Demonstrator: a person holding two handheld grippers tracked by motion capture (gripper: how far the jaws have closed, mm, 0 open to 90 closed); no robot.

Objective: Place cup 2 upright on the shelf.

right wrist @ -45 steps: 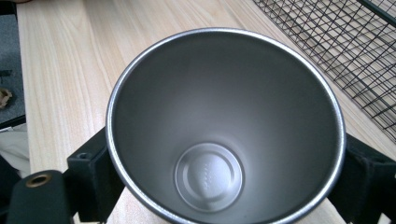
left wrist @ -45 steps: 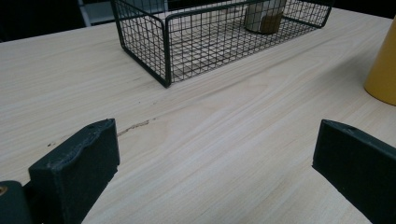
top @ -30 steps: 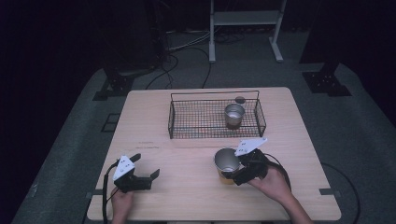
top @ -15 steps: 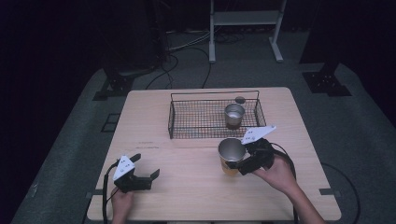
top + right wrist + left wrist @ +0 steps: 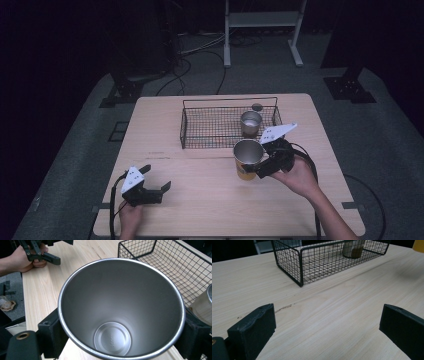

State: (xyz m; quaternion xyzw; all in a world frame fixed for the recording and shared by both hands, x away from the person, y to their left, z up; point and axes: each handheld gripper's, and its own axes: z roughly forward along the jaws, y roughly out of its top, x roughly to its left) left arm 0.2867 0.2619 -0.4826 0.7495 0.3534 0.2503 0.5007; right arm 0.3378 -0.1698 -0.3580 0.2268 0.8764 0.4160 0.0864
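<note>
One cup (image 5: pixel 250 122) already stands inside the wire basket (image 5: pixel 200 139). Your right gripper (image 5: pixel 264 165) clamps the second cup (image 5: pixel 247 159), lifted just in front of the basket; placing it remains. Your left gripper (image 5: pixel 152 183) rests wide open, empty, well short of the basket.

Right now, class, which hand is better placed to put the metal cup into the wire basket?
The right. Its gripper already clamps the cup just in front of the basket. The left gripper sits open near the table's front edge, holding nothing.
</note>
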